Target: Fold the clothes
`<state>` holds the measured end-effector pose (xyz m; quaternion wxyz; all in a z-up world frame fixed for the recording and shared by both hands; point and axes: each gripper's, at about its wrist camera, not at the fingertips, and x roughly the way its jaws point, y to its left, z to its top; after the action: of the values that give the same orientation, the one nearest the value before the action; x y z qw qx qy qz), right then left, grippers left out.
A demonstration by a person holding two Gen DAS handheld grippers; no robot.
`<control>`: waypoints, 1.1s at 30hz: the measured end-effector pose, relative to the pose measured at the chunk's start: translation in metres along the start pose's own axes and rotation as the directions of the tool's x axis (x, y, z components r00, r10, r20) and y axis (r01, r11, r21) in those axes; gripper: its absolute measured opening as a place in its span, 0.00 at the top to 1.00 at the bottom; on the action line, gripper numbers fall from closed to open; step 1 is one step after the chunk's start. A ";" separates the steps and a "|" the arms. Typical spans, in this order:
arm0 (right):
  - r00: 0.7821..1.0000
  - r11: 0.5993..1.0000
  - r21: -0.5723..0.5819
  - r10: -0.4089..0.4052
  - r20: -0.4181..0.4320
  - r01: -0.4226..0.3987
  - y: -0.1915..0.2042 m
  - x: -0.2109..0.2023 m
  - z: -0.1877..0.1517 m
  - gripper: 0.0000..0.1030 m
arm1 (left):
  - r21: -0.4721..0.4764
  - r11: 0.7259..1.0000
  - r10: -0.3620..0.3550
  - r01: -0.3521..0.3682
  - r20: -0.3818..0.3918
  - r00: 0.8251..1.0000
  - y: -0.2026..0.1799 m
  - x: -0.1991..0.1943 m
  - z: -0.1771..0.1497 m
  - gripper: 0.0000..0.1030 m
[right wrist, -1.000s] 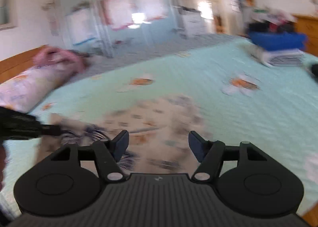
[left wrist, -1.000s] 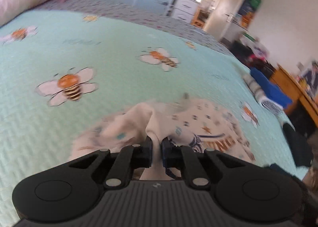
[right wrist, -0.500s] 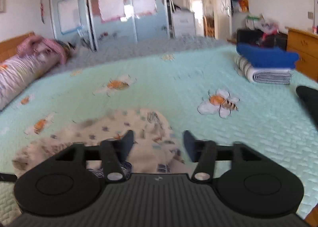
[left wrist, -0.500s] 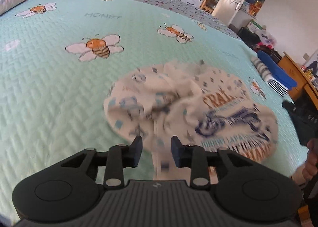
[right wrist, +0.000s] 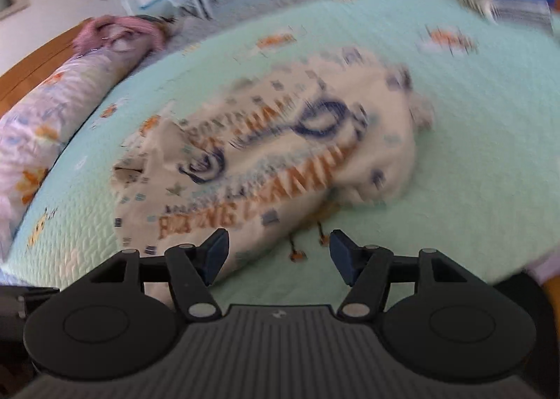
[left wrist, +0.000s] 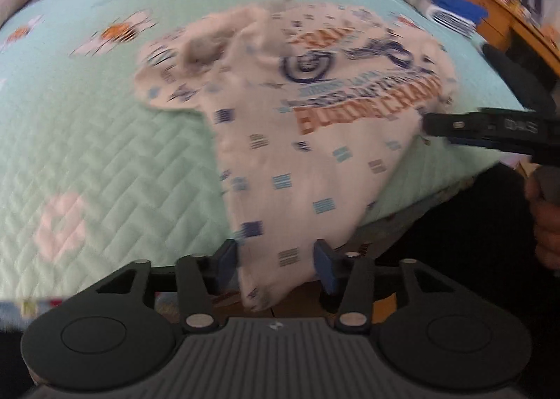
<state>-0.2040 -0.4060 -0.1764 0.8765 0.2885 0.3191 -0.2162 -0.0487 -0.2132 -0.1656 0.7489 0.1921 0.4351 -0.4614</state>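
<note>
cream cotton shirt (left wrist: 297, 140) with small blue marks and blurred orange and navy lettering lies crumpled on the mint bee-print bedspread (left wrist: 87, 161), its hem hanging over the near edge. left gripper (left wrist: 276, 268) gapes wide around that hem, gripping nothing; right gripper (right wrist: 278, 254) spread wide too, empty, by the shirt's edge.

A cream printed cotton shirt (left wrist: 308, 140) (right wrist: 280, 154) lies crumpled on the mint quilted bedspread (left wrist: 105, 161) (right wrist: 472, 154), its near hem overhanging the bed's near edge; a long floral bolster (right wrist: 42, 119) lies far left.
</note>
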 end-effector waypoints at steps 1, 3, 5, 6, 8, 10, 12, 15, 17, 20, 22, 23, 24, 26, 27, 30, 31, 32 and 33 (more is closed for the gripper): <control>1.000 1.000 0.025 -0.002 -0.012 0.003 -0.003 0.002 -0.002 0.37 | 0.009 1.000 -0.015 0.015 0.008 1.000 -0.002 0.002 0.003 0.69; 1.000 0.998 0.059 -0.004 -0.008 0.004 -0.008 0.001 -0.003 0.37 | -0.032 0.995 -0.089 0.090 0.021 0.996 0.000 0.008 0.020 0.91; 1.000 0.995 0.099 -0.006 0.031 0.003 -0.012 -0.007 -0.003 0.37 | -0.087 0.984 -0.151 0.158 0.079 0.985 -0.001 0.007 0.044 0.92; 0.998 0.993 0.115 -0.012 0.054 0.006 -0.014 -0.010 -0.002 0.37 | -0.107 0.975 -0.179 0.193 0.127 0.976 -0.001 0.002 0.059 0.92; 0.994 0.988 0.151 -0.019 0.105 0.003 -0.023 -0.018 0.001 0.37 | -0.102 0.964 -0.215 0.246 0.244 0.946 -0.007 -0.016 0.102 0.92; 0.990 0.984 0.180 -0.020 0.140 -0.006 -0.031 -0.022 0.005 0.37 | -0.063 0.961 -0.233 0.270 0.349 0.908 -0.016 -0.038 0.148 0.92; 0.987 0.980 0.199 -0.025 0.159 -0.007 -0.035 -0.023 0.005 0.37 | -0.028 0.971 -0.204 0.236 0.416 0.886 -0.028 -0.057 0.192 0.92; 0.986 0.978 0.209 -0.013 0.166 -0.022 -0.038 -0.020 0.005 0.37 | 0.020 0.992 -0.118 0.121 0.424 0.898 -0.042 -0.059 0.231 0.49; 0.984 0.978 0.206 -0.010 0.179 -0.028 -0.038 -0.021 0.006 0.37 | -0.001 0.998 -0.063 0.068 0.374 0.925 -0.038 -0.038 0.233 0.44; 0.983 0.977 0.211 -0.001 0.185 -0.039 -0.041 -0.021 0.007 0.37 | -0.125 0.988 -0.057 0.092 0.258 0.965 -0.017 -0.003 0.196 0.46; 0.983 0.974 0.221 0.003 0.186 -0.045 -0.043 -0.019 0.006 0.37 | -0.195 0.977 -0.052 0.090 0.192 0.980 -0.003 0.014 0.154 0.46; 0.982 0.973 0.228 0.001 0.187 -0.045 -0.046 -0.019 0.007 0.36 | -0.233 0.969 -0.049 0.087 0.162 0.986 0.005 0.020 0.135 0.46; 0.982 0.971 0.235 -0.001 0.188 -0.044 -0.048 -0.018 0.007 0.36 | -0.279 0.956 -0.060 0.093 0.126 0.990 0.013 0.026 0.115 0.46; 0.982 0.966 0.256 -0.007 0.188 -0.042 -0.053 -0.016 0.008 0.36 | -0.341 0.934 -0.092 0.108 0.062 0.994 0.028 0.035 0.089 0.47; 0.982 0.961 0.273 -0.010 0.187 -0.043 -0.056 -0.013 0.010 0.36 | -0.348 0.932 -0.094 0.105 0.050 0.994 0.031 0.036 0.084 0.47; 0.985 0.943 0.328 -0.004 0.170 -0.053 -0.066 -0.002 0.019 0.35 | -0.318 0.941 -0.103 0.115 0.053 0.993 0.026 0.038 0.087 0.47; 0.987 0.938 0.341 0.006 0.158 -0.060 -0.069 0.003 0.022 0.35 | -0.304 0.945 -0.108 0.118 0.052 0.993 0.023 0.041 0.091 0.47; 0.990 0.933 0.355 0.012 0.138 -0.060 -0.072 0.011 0.025 0.35 | -0.289 0.950 -0.112 0.121 0.049 0.993 0.019 0.045 0.096 0.46; 0.993 0.929 0.366 0.012 0.122 -0.056 -0.073 0.019 0.028 0.35 | -0.273 0.955 -0.110 0.117 0.041 0.993 0.016 0.050 0.100 0.46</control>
<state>-0.2194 -0.4818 -0.1989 0.8276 0.4401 0.2159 -0.2735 0.0225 -0.3004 -0.1543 0.7460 0.0553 0.4957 -0.4412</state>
